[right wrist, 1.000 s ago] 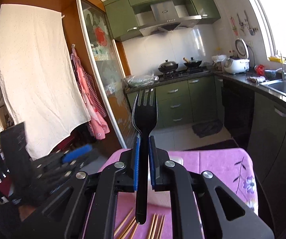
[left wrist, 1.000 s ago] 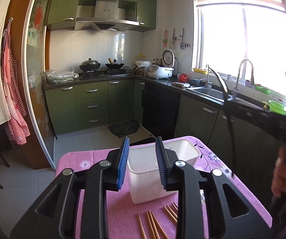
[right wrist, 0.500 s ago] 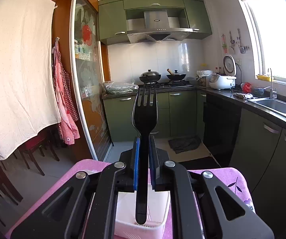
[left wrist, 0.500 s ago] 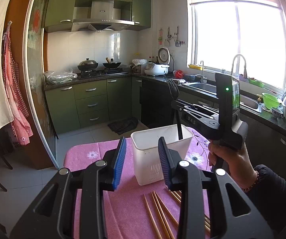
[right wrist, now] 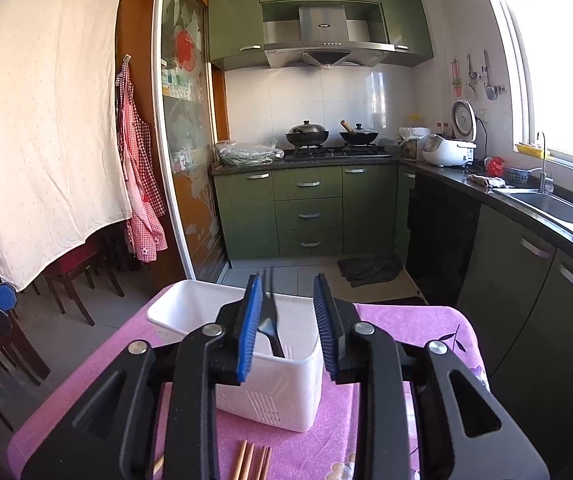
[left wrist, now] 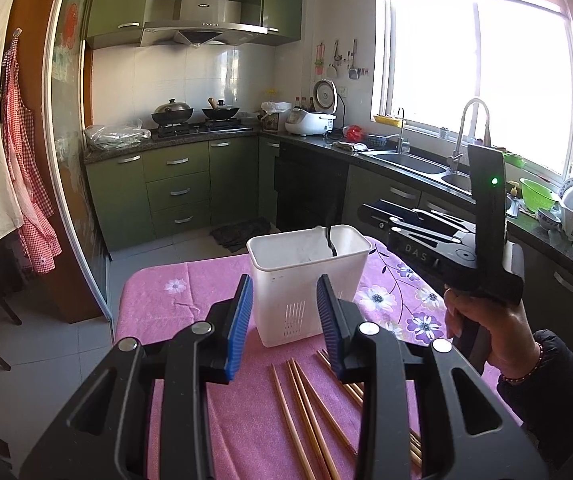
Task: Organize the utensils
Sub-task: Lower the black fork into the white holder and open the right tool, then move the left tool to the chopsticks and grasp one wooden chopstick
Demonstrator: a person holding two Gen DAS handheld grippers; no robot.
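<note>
A white plastic bin [left wrist: 270, 248] stands on the pink flowered tablecloth [left wrist: 154, 304]. A black fork [right wrist: 270, 320] stands tilted inside the bin [right wrist: 278, 396], tines up. My right gripper [right wrist: 288, 284] hovers over the bin's near rim. Its jaws are opening, and the fork rises between them, close to the left pad and no longer clamped. In the left wrist view, a hand holds the right gripper [left wrist: 370, 216] at the bin's right side. My left gripper [left wrist: 284, 284] is open with nothing in it, just in front of the bin, above several wooden chopsticks [left wrist: 306, 408].
The chopsticks [right wrist: 252, 460] lie loose on the cloth in front of the bin. The table's far edge drops to a tiled kitchen floor. Green cabinets, a stove with two woks and a sink counter [left wrist: 406, 160] lie beyond. Chairs stand at the left.
My right gripper came down over the bin and its jaws parted, and the fork it held upright now sits in the bin. My left gripper widened slightly and shifted sideways.
</note>
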